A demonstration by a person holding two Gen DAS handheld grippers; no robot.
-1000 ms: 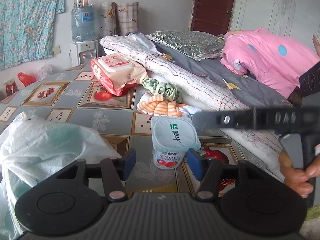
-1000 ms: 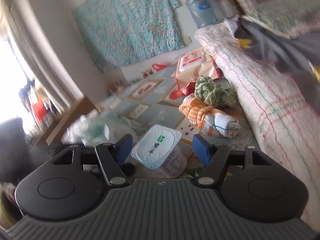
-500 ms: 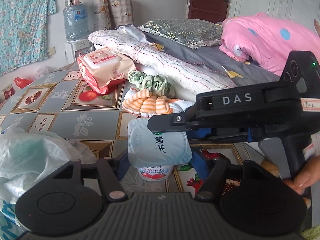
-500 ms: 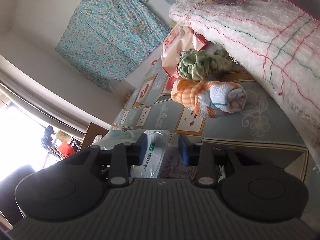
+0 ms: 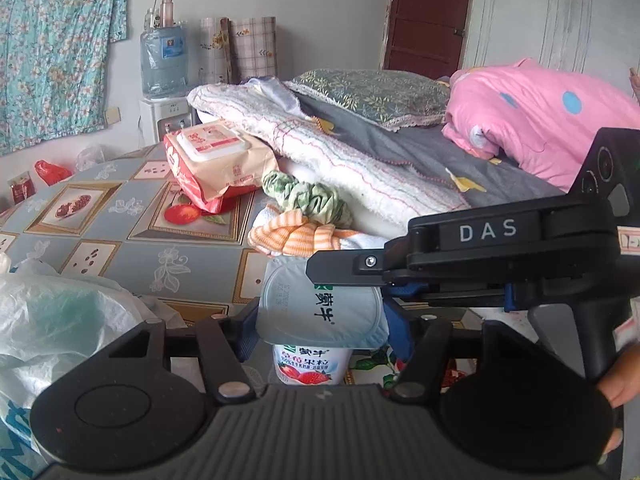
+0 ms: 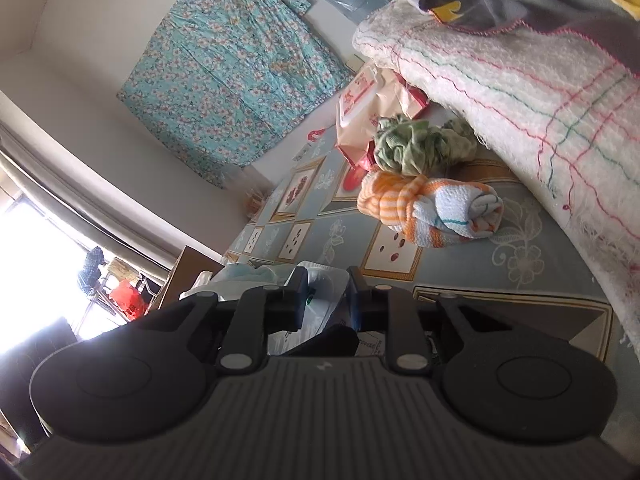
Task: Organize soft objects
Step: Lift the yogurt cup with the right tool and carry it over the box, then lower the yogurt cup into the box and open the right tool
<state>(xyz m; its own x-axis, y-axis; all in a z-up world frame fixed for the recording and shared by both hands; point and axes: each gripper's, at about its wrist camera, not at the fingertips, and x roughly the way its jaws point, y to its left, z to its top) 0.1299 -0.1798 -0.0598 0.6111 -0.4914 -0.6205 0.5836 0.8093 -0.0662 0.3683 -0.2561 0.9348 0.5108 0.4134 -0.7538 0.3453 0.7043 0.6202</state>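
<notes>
While gripped, yogurt cup (image 5: 316, 312) between fingers (image 5: 246, 330)

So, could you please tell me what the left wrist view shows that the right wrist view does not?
Only the left wrist view shows the pink quilt, the dark door and the yogurt cup's strawberry label, with the left tool around the yogurt cup. Only the right wrist view shows the bright window and the right tool closing on the cup's foil lid. Both show the striped towel, green scrunchie and wipes pack.
</notes>
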